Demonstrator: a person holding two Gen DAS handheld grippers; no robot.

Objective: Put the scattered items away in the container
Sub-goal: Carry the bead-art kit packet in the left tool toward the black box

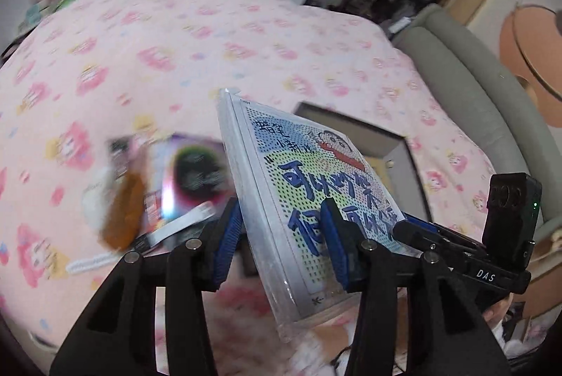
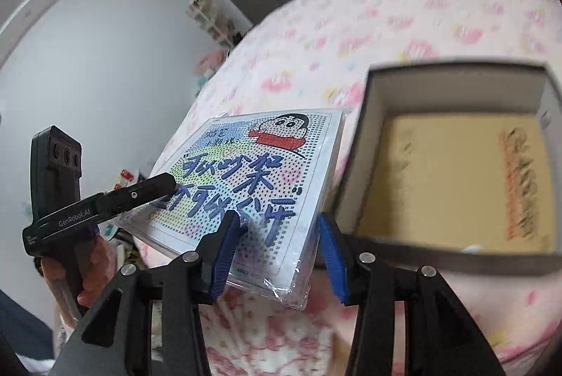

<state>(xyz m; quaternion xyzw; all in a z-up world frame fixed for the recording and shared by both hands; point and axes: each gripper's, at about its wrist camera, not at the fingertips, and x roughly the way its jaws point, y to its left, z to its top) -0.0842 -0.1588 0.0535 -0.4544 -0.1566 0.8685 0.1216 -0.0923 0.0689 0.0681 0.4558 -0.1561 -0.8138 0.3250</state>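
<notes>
A flat plastic-wrapped cartoon pack with blue characters is held in the air above the pink bed. My left gripper is shut on its lower edge. My right gripper closes on the same pack from the other side, blue pads at its two faces. The other gripper shows at the right of the left wrist view and at the left of the right wrist view. The open dark-rimmed box with a tan bottom lies just right of the pack.
Blurred loose items, among them a shiny packet and a brown thing, lie on the pink patterned bedspread left of the pack. A grey padded bed edge runs along the right. A white wall and shelves stand beyond the bed.
</notes>
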